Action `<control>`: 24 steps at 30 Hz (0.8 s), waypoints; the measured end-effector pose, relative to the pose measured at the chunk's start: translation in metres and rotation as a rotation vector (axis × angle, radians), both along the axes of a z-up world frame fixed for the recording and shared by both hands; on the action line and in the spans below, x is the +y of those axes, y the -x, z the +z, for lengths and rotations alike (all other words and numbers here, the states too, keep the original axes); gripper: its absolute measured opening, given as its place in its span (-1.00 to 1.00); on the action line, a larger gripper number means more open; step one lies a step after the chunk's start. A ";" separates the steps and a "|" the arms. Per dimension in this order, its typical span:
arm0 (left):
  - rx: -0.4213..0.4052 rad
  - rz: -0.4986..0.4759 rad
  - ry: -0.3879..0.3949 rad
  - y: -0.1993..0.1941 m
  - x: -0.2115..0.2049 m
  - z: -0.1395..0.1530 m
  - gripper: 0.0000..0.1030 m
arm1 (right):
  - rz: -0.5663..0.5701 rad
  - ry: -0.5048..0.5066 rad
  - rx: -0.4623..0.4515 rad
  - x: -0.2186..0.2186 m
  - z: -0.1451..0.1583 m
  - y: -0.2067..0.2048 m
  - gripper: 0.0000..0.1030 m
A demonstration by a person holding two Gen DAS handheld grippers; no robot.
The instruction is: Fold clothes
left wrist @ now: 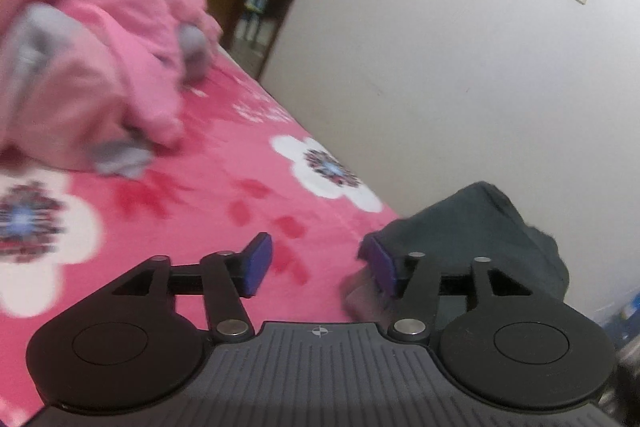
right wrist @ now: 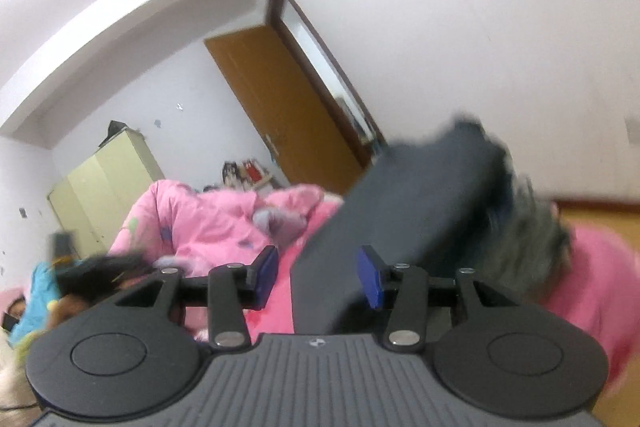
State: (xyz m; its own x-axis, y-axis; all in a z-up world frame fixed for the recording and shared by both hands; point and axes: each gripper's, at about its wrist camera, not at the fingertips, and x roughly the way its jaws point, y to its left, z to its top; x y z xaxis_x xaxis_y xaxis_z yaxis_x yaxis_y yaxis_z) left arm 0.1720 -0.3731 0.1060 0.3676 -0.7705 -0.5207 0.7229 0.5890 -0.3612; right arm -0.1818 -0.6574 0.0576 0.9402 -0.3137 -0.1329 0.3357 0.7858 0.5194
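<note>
The left tool [left wrist: 316, 269] stands with its blue-padded jaws well apart and nothing pressed between them; only the bed's pink fleece blanket with white flowers [left wrist: 208, 195] shows through the gap. The dark grey folded garment [left wrist: 480, 227] lies just beyond its right jaw, at the right edge of the bed beside the white wall [left wrist: 460, 47], and whether it brushes that pad cannot be told. The right tool [right wrist: 318, 277] also has its jaws parted at a middling width. In its view the same dark garment [right wrist: 420, 211] reaches from between the pads up and away to the right, its far end blurred, yet neither pad appears to press on it, so it looks released rather than held.

That placement probably reflects a finished piece parked at the bed's edge, clear of the working area. At the far left a heap of pink quilted bedding with grey cloth mixed in [left wrist: 100, 39] waits, likely the next source of clothes. Both tools standing open suits reaching for another item.
</note>
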 end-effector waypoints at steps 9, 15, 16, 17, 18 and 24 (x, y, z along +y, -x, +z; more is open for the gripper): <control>-0.085 0.071 0.022 0.072 0.130 -0.012 0.71 | -0.191 -0.061 0.125 0.003 -0.003 0.000 -0.07; -0.128 0.034 0.086 0.115 0.157 -0.037 1.00 | -0.119 0.104 0.161 0.096 0.028 0.013 0.53; -0.137 0.024 0.085 0.121 0.159 -0.039 1.00 | -0.097 0.132 0.187 0.112 0.030 0.013 0.63; -0.145 0.022 0.083 0.126 0.163 -0.041 1.00 | -0.079 0.160 0.215 0.128 0.032 0.012 0.80; -0.152 0.019 0.081 0.131 0.166 -0.043 1.00 | -0.076 0.190 0.241 0.142 0.034 0.009 1.00; -0.138 0.101 0.059 0.146 0.196 -0.054 1.00 | -0.084 0.266 0.291 0.202 0.046 -0.005 1.00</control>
State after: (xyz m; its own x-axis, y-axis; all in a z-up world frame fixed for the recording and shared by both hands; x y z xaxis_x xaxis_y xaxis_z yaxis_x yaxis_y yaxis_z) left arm 0.0258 -0.1775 0.0521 0.5096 -0.7535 -0.4154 0.7059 0.6422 -0.2989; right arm -0.1772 -0.4552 0.1031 0.8449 -0.4472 -0.2934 0.5075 0.8435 0.1759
